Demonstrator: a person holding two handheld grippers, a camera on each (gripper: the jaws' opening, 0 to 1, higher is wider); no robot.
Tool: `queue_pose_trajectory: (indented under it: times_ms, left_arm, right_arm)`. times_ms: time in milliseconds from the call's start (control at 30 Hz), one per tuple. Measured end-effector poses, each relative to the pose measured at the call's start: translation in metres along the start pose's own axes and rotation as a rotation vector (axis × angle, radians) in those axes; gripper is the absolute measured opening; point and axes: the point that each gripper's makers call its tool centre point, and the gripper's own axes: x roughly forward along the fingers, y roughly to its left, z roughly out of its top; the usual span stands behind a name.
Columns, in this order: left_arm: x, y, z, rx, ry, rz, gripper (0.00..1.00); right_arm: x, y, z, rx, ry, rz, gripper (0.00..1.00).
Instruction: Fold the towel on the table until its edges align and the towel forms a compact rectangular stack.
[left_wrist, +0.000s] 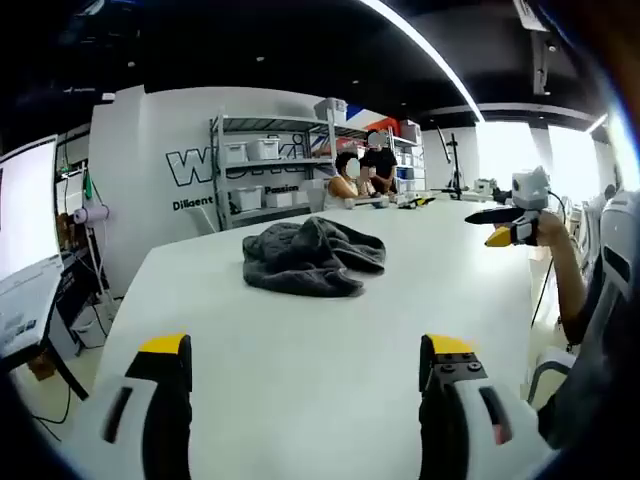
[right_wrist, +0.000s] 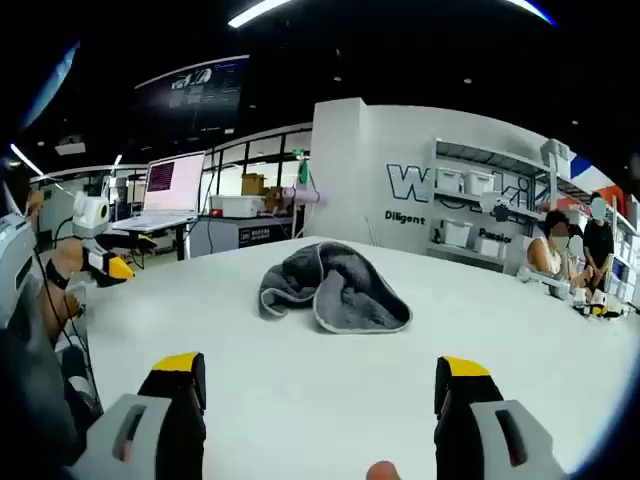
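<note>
Left gripper view puts the crumpled towel (left_wrist: 312, 257) at twelve o'clock on the bench (left_wrist: 300, 360) — both grippers' jaws apart, empty — so a blind pinch risks grabbing bunched layers.

An open-plan lab or tech workspace — dark ceiling with strip lights (left_wrist: 420, 45), a white wall with large lettering (right_wrist: 440, 185), metal shelving (left_wrist: 270, 165) stacked with storage bins, a monitor (right_wrist: 173, 185) on a desk, and people seated at a long white surface (left_wrist: 300, 340).
</note>
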Motion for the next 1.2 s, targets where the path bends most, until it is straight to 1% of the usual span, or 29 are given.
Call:
queue_pose_trajectory:
  times_ms: [200, 367, 467, 567, 833, 933, 1067, 1200]
  left_arm:
    - [0.004, -0.003, 0.004, 0.009, -0.008, -0.019, 0.99]
    - [0.005, -0.002, 0.007, 0.007, -0.028, -0.024, 0.99]
    - [0.004, -0.001, 0.005, 0.005, -0.025, -0.029, 0.99]
    - [0.001, -0.001, 0.003, 0.007, -0.027, -0.034, 0.99]
    - [-0.01, 0.005, 0.003, 0.012, -0.029, -0.017, 0.99]
    - [-0.011, 0.008, 0.002, 0.013, -0.034, -0.02, 0.99]
    - [-0.006, 0.01, -0.001, 0.008, -0.029, -0.049, 0.99]
    - [0.007, 0.012, -0.002, 0.032, -0.004, -0.088, 0.99]
  right_arm:
    - [0.004, -0.001, -0.003, 0.0, 0.014, -0.004, 1.0]
    - [0.0, -0.001, -0.001, -0.004, 0.021, -0.016, 1.0]
    - [-0.002, -0.001, -0.001, -0.006, 0.023, -0.024, 1.0]
    - [-0.005, 0.0, 0.0, 0.001, 0.02, -0.032, 1.0]
    - [-0.008, 0.001, -0.001, 0.01, 0.02, -0.048, 1.0]
    - [-0.008, 0.002, -0.002, 0.012, 0.021, -0.054, 1.0]
    - [-0.008, 0.003, -0.003, 0.013, 0.032, -0.059, 1.0]
    - [-0.012, 0.006, 0.0, 0.006, 0.028, -0.066, 1.0]
